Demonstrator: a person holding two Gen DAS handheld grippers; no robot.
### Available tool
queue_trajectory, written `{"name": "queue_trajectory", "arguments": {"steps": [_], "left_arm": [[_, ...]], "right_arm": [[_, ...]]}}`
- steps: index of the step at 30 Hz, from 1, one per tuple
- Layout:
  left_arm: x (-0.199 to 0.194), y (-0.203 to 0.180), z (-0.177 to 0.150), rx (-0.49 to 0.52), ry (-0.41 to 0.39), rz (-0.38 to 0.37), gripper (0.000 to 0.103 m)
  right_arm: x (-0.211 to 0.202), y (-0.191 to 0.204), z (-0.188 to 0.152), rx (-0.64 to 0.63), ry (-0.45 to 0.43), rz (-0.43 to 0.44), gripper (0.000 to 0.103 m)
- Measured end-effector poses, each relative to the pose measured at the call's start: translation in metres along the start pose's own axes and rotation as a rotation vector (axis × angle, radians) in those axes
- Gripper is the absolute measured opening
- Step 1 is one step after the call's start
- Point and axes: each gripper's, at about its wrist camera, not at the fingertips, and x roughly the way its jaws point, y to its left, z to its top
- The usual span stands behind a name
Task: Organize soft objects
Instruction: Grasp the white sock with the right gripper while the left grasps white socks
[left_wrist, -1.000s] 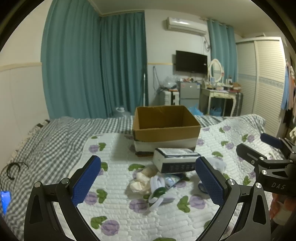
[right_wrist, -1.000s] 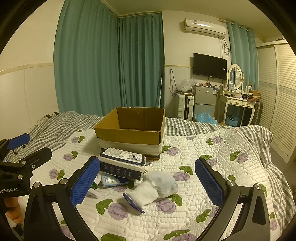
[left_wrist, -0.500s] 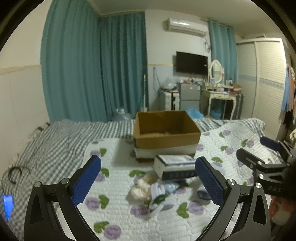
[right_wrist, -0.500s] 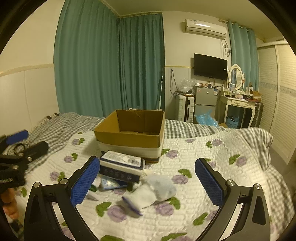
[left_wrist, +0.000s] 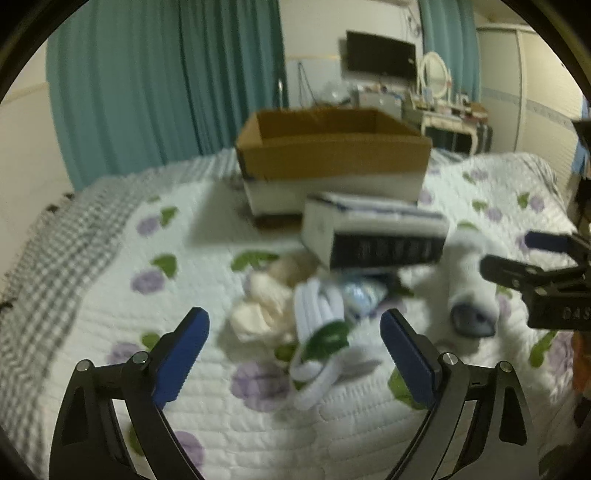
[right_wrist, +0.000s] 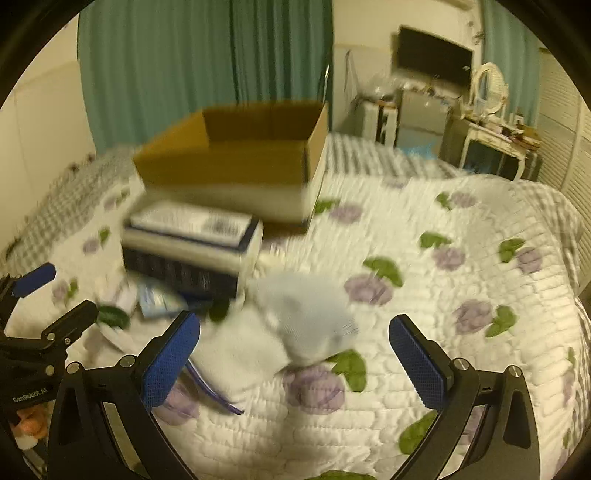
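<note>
So nearest in, the right tool (right_wrist: 293, 354) is being held wide open with nothing in it, and the white sock (right_wrist: 280, 339) is lying on the bed quilt (right_wrist: 443, 295) right between its blue pads, slightly toward the left pad. The sock's long axis is running diagonally, cuff end low-left near that pad, toe end up and right. That's the relation the next grab is probably being lined up on: the sock is sitting straight ahead of the right tool and just under it.

The left tool (left_wrist: 293, 354) is also being held wide open and empty, with a rolled white-and-green sock pair (left_wrist: 319, 332) lying just ahead between its pads and a cream bundle (left_wrist: 262, 306) beside that. From there the white sock is off to the right, so the right side is clearly nearer to it.

Further back a tissue pack (right_wrist: 192, 243) is lying in front of the cardboard box (right_wrist: 236, 162), which looks empty. Everything's motion-blurred, so fine detail can't be made out.
</note>
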Motion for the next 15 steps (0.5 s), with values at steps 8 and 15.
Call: {"name": "queue_trajectory", "arguments": {"steps": [8, 15], "left_arm": [[0.029, -0.011, -0.014, 0.027, 0.097, -0.106, 0.067], [0.031, -0.005, -0.017, 0.005, 0.131, -0.203, 0.048]], "right_arm": [[0.054, 0.001, 0.005, 0.017, 0.118, 0.011, 0.099], [0.051, -0.010, -0.001, 0.063, 0.116, 0.006, 0.082]]}}
